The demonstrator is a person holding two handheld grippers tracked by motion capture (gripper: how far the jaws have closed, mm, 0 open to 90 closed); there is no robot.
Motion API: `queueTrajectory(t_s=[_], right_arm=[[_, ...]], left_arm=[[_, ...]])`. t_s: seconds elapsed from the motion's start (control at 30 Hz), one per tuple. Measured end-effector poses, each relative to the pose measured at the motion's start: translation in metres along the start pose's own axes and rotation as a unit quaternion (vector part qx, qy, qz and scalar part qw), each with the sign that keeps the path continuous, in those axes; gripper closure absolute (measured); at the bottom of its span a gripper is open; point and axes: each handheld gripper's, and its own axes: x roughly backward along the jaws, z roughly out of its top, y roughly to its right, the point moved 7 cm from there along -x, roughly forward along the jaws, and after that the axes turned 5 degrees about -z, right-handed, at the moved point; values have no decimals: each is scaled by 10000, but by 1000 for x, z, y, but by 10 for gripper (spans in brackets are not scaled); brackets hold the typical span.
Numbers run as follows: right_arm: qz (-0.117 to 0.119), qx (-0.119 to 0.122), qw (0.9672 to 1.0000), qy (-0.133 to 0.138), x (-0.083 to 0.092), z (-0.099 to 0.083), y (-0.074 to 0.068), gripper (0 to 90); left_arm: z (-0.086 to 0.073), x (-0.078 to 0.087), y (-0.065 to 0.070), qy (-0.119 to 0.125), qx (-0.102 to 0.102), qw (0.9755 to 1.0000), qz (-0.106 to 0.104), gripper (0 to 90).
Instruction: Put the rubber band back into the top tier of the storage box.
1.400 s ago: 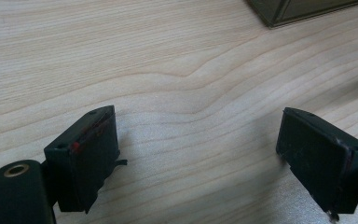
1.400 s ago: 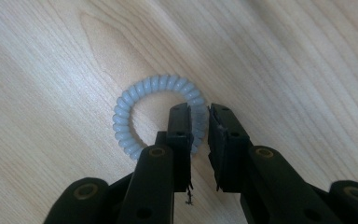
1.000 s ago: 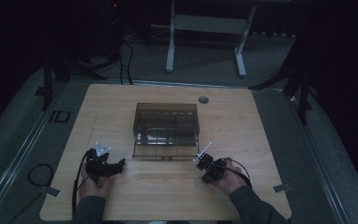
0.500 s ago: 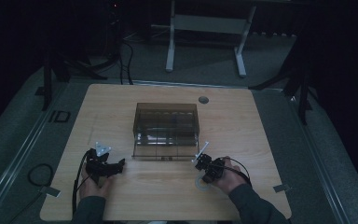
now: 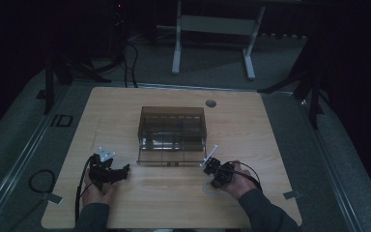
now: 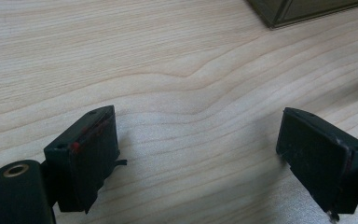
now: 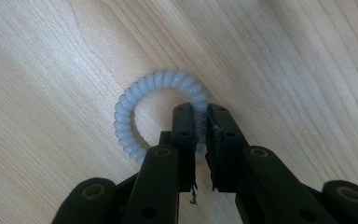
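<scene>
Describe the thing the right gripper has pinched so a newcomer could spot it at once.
On the wooden table, look just in front of the smoky transparent box, toward its right corner. There the right gripper clamps a spiral hair tie: a pale, translucent coiled ring.

We note a pale blue, translucent coil ring [image 7: 135,100] with a ribbed spiral pattern along its whole loop. The right gripper [image 7: 201,122] is matte black, with brass-coloured screw heads set in its arms. The left gripper [image 6: 200,154] is also black; we see a thin red line along the edge of one pad. The tabletop [image 6: 177,60] is light wood with wavy beige grain lines. The box [image 5: 173,136] is smoky brown and see-through. The floor [image 5: 24,140] around the tabletop is dull grey, and the stand [image 5: 212,24] behind is light grey.
</scene>
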Motion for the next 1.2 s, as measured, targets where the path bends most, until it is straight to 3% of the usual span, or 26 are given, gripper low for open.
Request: queueTrajectory(t_s=[1.2], right_arm=[[-60, 38, 9999, -88, 19, -8, 14, 819]], left_arm=[[0, 0, 0, -1, -1, 10000, 1, 127]])
